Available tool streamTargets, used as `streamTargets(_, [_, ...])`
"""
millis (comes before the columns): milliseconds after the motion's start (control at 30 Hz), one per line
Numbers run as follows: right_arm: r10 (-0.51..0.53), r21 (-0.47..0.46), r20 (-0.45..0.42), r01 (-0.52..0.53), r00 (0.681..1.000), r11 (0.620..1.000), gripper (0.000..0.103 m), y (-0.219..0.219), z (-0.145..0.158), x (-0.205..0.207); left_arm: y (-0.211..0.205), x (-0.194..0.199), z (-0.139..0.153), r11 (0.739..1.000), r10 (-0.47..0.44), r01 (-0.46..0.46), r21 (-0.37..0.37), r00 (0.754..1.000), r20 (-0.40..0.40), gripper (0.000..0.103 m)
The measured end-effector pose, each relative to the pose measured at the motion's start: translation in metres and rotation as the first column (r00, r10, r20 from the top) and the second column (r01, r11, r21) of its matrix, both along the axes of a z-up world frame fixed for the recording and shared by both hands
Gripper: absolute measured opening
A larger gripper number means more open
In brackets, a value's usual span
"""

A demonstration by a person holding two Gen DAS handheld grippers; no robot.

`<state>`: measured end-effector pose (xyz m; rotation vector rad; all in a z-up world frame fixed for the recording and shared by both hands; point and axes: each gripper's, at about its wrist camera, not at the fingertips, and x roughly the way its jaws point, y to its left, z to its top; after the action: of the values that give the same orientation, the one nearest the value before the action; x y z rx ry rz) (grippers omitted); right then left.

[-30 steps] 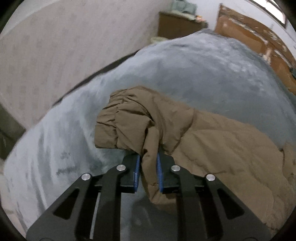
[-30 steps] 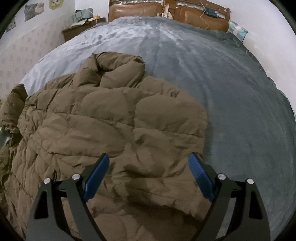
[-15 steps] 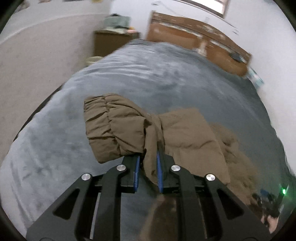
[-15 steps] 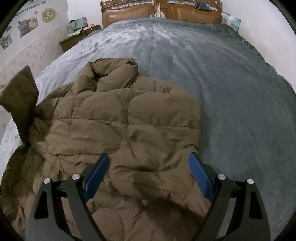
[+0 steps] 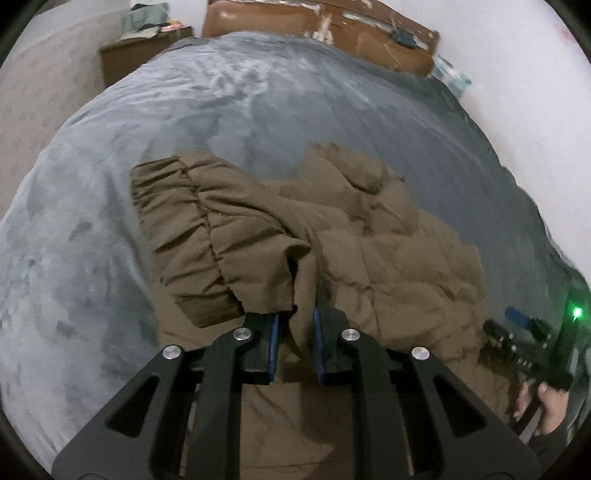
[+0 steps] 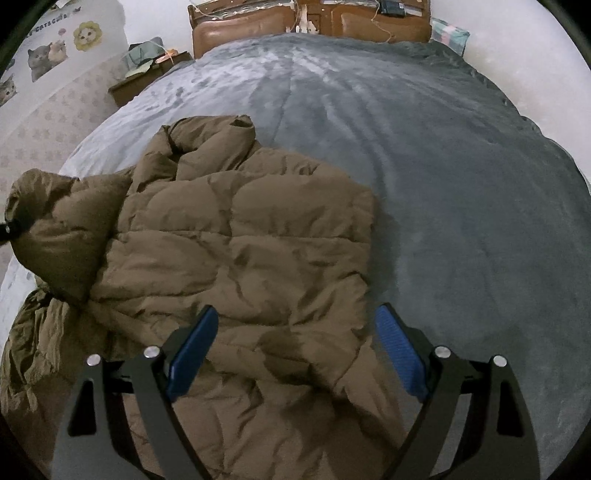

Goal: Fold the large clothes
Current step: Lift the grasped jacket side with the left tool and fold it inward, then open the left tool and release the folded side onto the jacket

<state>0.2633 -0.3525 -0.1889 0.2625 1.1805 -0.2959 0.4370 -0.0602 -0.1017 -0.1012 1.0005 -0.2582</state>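
The left gripper [image 5: 295,339] is pinching a fold of the brown puffer jacket's sleeve [image 5: 207,236] between its blue fingers [image 5: 274,343], lifting the gathered cuff above the jacket body. The right gripper [image 6: 291,350] is hovering with its fingers [image 6: 397,347] spread wide and gripping nothing, over the hem of the brown puffer jacket [image 6: 251,243]. The jacket is lying on the grey bedspread [image 6: 461,184], near the foot of the bed and well apart from the brown headboard [image 6: 258,26].
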Motion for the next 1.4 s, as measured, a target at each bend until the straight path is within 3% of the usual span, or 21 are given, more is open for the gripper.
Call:
streamTargets(267, [-0.004, 0.006, -0.017, 0.004, 1.0, 1.0, 0.088, -0.004, -0.009, 0.001, 0.006, -0.009, -0.034, 0.999, 0.004, -0.003, 0.04, 0.999, -0.041, 0.016])
streamTargets(333, [-0.001, 0.005, -0.022, 0.001, 1.0, 1.0, 0.088, -0.002, -0.012, 0.002, -0.001, -0.002, -0.033, 0.999, -0.003, 0.005, 0.042, 0.999, -0.047, 0.028])
streamTargets(400, [0.001, 0.007, -0.02, -0.001, 1.0, 1.0, 0.088, -0.001, -0.012, 0.001, -0.004, -0.002, -0.032, 0.999, -0.011, 0.013, 0.046, 0.999, -0.046, 0.031])
streamTargets(467, [0.006, 0.005, -0.015, -0.006, 1.0, 1.0, 0.088, 0.0, -0.011, 0.001, -0.012, -0.003, -0.029, 0.998, -0.033, 0.034, 0.052, 0.999, -0.03, 0.029])
streamTargets(500, [0.009, 0.002, -0.013, -0.009, 1.0, 1.0, 0.088, 0.001, -0.011, 0.0, -0.013, -0.005, -0.026, 0.998, -0.041, 0.042, 0.057, 0.999, -0.022, 0.018])
streamTargets(533, [0.013, -0.003, -0.011, -0.013, 1.0, 1.0, 0.088, 0.002, -0.01, -0.001, -0.016, -0.006, -0.023, 0.997, -0.048, 0.049, 0.059, 0.999, -0.015, 0.017])
streamTargets(833, [-0.036, -0.011, 0.017, 0.036, 0.999, 0.999, 0.088, -0.025, 0.004, -0.013, -0.058, 0.002, 0.01, 0.99, -0.111, 0.113, -0.087, 0.993, 0.028, 0.015])
streamTargets(967, [-0.068, -0.005, 0.015, 0.068, 0.998, 0.998, 0.088, -0.039, 0.004, -0.02, -0.089, -0.001, 0.018, 0.98, -0.167, 0.17, -0.103, 0.985, 0.036, 0.015])
streamTargets(1067, [-0.078, -0.008, 0.012, 0.078, 0.997, 0.997, 0.088, -0.044, 0.003, -0.022, -0.108, -0.006, 0.016, 0.97, -0.217, 0.219, -0.101, 0.976, 0.029, 0.025])
streamTargets(1133, [-0.081, -0.007, 0.01, 0.081, 0.997, 0.997, 0.088, -0.044, 0.002, -0.023, -0.113, -0.008, 0.012, 0.964, -0.242, 0.242, -0.109, 0.97, 0.014, 0.042])
streamTargets(1233, [-0.077, -0.011, 0.006, 0.077, 0.997, 0.997, 0.088, -0.043, 0.002, -0.022, -0.115, -0.012, 0.01, 0.964, -0.247, 0.247, -0.101, 0.969, 0.017, 0.058])
streamTargets(1400, [-0.072, -0.016, 0.004, 0.072, 0.997, 0.997, 0.088, -0.042, 0.003, -0.02, -0.104, -0.016, 0.014, 0.968, -0.242, 0.243, -0.064, 0.97, 0.034, 0.068])
